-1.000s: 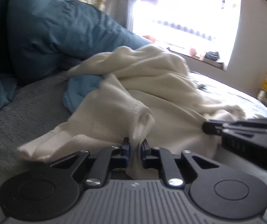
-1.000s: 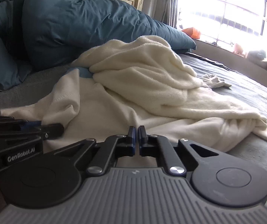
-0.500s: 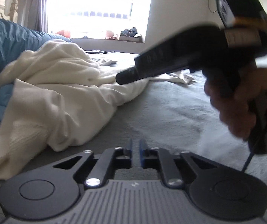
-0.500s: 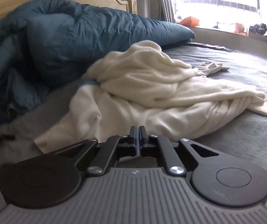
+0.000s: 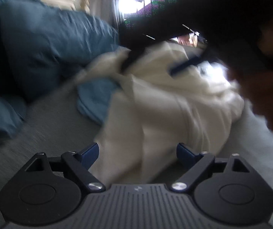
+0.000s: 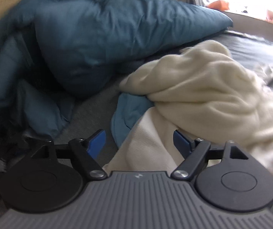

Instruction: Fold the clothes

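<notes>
1. Left wrist view, blurred: the left gripper (image 5: 137,151) has its fingers (image 5: 89,151) set wide apart, having just swung open. The near edge of the cream garment (image 5: 161,110) lies in the gap between them, but neither pad presses on it.
2. The garment sits crumpled on the grey bed (image 5: 46,126), running away from the fingers toward the window. A blue cloth (image 5: 96,99) peeks out from under its left side, and the dark blue duvet (image 5: 46,43) is heaped behind.
3. Right wrist view: the right gripper (image 6: 139,140) also has its fingers (image 6: 97,140) spread, freshly opened. A ribbed cream strip of the garment (image 6: 203,95) runs up between them from the lower edge; nothing is clamped.
4. In the left view the right gripper (image 5: 174,36) crosses high over the pile, with the person's hand (image 5: 262,80) behind it, so it looks lifted above the cloth while the left one sits low at the hem.
5. Deciding relation: cloth lies straight ahead of both sets of fingers, its long ribbed strip roughly in line with the way they point. The left gripper seems nearer to the edge, so it is probably better placed to pinch first.
6. Folding has not visibly begun; the garment remains bunched.
</notes>
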